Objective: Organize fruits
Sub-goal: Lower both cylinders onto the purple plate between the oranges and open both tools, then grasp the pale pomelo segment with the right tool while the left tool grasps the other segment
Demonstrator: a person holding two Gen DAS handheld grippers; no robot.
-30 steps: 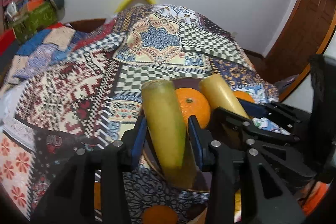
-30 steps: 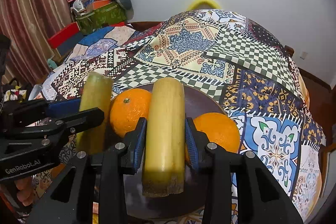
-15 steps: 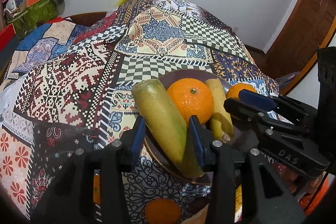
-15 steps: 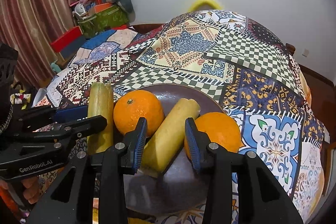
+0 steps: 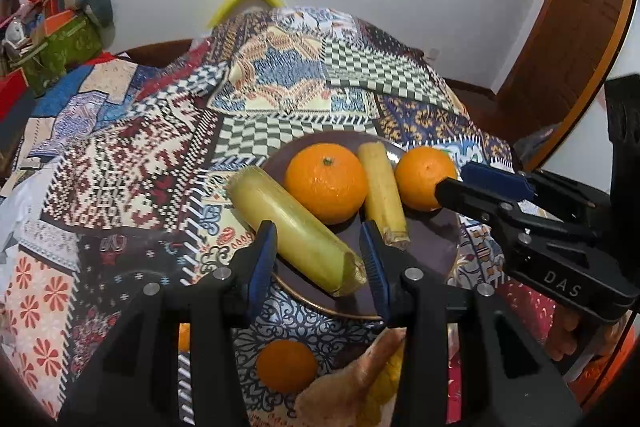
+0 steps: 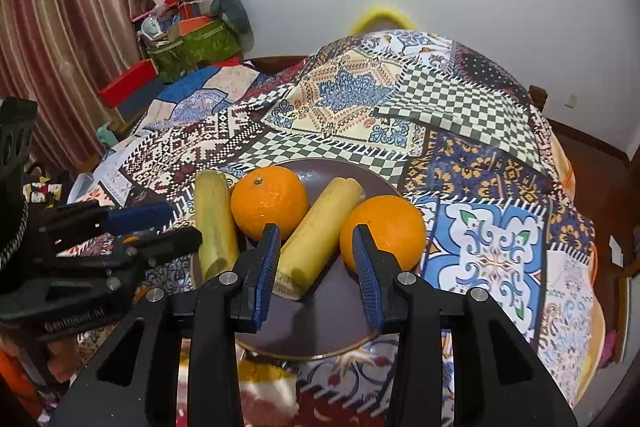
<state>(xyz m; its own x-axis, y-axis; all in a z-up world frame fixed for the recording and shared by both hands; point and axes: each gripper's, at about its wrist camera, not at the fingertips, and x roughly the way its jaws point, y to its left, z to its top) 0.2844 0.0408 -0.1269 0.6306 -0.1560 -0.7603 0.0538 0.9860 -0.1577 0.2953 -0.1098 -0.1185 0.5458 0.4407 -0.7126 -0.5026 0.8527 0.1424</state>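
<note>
A dark purple plate (image 5: 436, 247) (image 6: 320, 323) lies on the patchwork cloth. On it are two oranges (image 5: 326, 183) (image 5: 425, 177) and two yellow-green cane pieces (image 5: 298, 229) (image 5: 383, 191). The same oranges (image 6: 270, 202) (image 6: 384, 233) and cane pieces (image 6: 214, 223) (image 6: 320, 231) show in the right wrist view. My left gripper (image 5: 320, 263) is open, its jaws either side of the left cane piece's near end. My right gripper (image 6: 314, 267) is open and empty, just behind the near end of the middle cane piece.
A loose orange (image 5: 287, 366) lies on the cloth in front of the plate, next to brown-yellow fabric (image 5: 360, 375). A pile of boxes and bags (image 6: 192, 35) stands at the far left by the curtain. A wooden door (image 5: 560, 27) is at the right.
Both grippers have opened and let go of their cane pieces, which now lie on the plate. Both grippers have drawn back and up a little.
</note>
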